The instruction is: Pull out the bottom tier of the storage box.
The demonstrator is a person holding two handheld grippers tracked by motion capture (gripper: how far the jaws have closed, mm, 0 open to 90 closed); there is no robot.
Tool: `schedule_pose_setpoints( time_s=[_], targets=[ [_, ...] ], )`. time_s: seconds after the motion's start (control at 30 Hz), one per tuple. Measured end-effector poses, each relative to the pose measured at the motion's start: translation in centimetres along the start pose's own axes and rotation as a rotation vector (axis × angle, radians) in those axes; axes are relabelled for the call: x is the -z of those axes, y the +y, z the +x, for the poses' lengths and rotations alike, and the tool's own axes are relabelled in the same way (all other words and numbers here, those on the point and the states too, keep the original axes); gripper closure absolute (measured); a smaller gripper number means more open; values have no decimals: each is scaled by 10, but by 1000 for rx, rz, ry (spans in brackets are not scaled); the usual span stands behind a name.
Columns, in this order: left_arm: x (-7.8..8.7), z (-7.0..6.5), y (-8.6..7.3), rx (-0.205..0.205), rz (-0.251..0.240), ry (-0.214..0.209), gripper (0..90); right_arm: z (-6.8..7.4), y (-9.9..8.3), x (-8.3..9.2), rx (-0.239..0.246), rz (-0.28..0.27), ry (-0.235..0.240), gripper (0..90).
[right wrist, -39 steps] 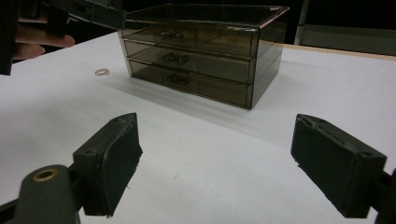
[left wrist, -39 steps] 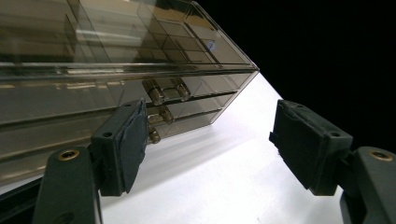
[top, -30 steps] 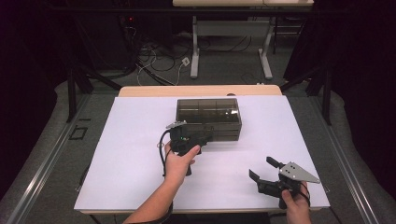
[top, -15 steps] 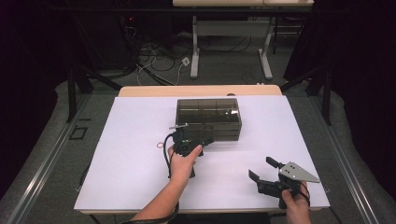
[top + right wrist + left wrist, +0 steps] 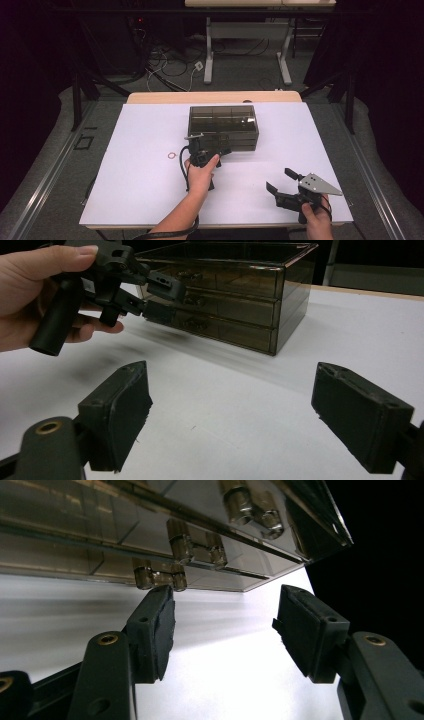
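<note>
- Drawer box (image 5: 223, 126): judged rigid, smooth, slippery acrylic; best taken by a small drawer handle (image 5: 160, 577).
- Left gripper (image 5: 225, 625): jaws half open, just been closing, nothing between them.
- Right gripper (image 5: 245, 415): jaws wide open, nothing held.

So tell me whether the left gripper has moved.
Yes. The left gripper has moved up the high view to the front of the drawer box, jaws closing, nothing between them.

White worktop (image 5: 150, 190) under our view, wooden edge strip (image 5: 215, 97) along its far side. Small reddish ring (image 5: 171, 155) lies on sheet, left of centre. Beyond worktop we see grey carpet floor (image 5: 60, 165), tangle of cables (image 5: 165, 62) with white plug block, and white legs of second table (image 5: 209, 60). Dark stand legs (image 5: 80, 90) flank both sides.
</note>
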State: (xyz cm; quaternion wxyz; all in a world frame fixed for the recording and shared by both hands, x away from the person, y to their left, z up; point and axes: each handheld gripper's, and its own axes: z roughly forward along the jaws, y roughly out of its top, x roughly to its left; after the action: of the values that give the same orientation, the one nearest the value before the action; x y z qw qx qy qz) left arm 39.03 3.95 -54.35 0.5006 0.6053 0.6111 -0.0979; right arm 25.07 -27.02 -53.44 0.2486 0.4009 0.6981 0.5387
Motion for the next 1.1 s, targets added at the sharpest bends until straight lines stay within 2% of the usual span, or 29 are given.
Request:
schedule_pose_setpoints(
  time_s=[0.03, 0.3, 0.53, 0.73, 0.83, 0.97, 1.1],
  targets=[
    [-3, 1, -1, 29, -6, -1, 412, 0, 0, 0, -3, 0, -1, 150],
    [-11, 5, -3, 61, 14, 23, 433, -1, 0, 0, 1, 2, 1, 150],
    [-16, 9, -4, 100, 5, 26, 456, -1, 0, 0, -1, 5, 5, 150],
    [-19, 13, -5, 114, -2, 33, 465, -2, 0, 0, 0, 4, 6, 150],
    [-21, 14, -5, 131, -4, 23, 475, -1, -1, -1, -3, 1, 6, 150],
    [-25, 14, -5, 120, 0, 34, 479, -1, 0, -2, -1, 0, 6, 150],
    [-29, 15, -6, 131, -1, 30, 482, -1, -1, -2, -4, 5, 11, 150]
  ],
)
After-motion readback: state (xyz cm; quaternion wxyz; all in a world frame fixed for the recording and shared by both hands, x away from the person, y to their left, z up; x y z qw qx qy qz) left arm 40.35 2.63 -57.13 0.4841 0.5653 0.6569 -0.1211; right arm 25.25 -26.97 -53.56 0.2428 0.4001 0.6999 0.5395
